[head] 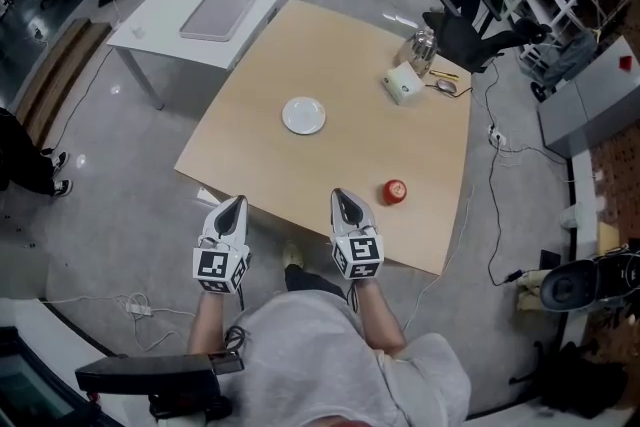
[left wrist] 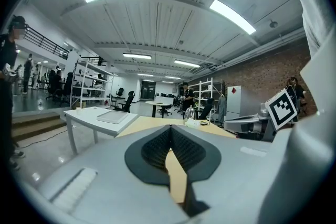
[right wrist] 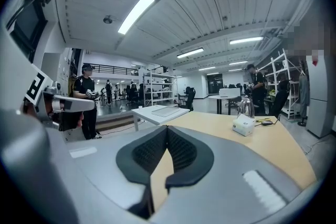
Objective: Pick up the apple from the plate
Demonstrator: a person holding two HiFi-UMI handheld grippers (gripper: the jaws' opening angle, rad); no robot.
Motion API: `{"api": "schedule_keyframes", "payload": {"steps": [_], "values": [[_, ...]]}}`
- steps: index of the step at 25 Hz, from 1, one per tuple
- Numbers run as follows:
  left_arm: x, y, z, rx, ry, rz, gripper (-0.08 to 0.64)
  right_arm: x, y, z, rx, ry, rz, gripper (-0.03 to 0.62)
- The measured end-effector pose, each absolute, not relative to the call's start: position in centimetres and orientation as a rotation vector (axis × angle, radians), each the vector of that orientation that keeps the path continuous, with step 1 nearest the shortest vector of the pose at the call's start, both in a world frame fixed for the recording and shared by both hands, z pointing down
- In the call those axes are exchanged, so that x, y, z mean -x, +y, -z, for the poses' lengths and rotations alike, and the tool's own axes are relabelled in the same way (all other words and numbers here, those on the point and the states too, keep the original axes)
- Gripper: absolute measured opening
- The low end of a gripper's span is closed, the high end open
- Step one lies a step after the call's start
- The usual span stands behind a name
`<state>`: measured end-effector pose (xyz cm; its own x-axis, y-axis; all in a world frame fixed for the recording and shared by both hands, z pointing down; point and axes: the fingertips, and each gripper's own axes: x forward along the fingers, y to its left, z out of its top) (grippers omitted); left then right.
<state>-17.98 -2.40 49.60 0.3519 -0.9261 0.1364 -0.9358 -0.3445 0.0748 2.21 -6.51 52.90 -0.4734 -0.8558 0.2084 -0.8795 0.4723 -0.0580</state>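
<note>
In the head view a red apple [head: 395, 191] lies on the bare wooden table [head: 300, 185], near its front right edge. The white plate [head: 303, 115] sits at the table's middle with nothing on it. My left gripper [head: 236, 202] hovers at the table's front edge, shut and holding nothing. My right gripper [head: 341, 196] is just left of the apple and apart from it, also shut and empty. In the left gripper view the left gripper's [left wrist: 170, 128] pads meet at the tip. The right gripper view shows the right gripper [right wrist: 167, 128] the same way. Neither gripper view shows the apple.
A white tissue box [head: 403, 83] and a glass jug [head: 420, 47] stand at the table's far right. A white side table [head: 150, 20] bearing a grey tray [head: 217, 13] adjoins the far left corner. Office chairs and shelving lie beyond; cables run across the floor on the right.
</note>
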Motion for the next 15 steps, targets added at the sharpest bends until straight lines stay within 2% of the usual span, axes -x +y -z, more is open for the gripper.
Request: {"api": "schedule_keyframes", "payload": {"steps": [15], "values": [[17.56, -2.35, -49.73, -2.463, -1.709, -0.111, 0.020, -2.72, -6.39, -53.14, -1.522, -2.565, -0.241, 0.006]]}}
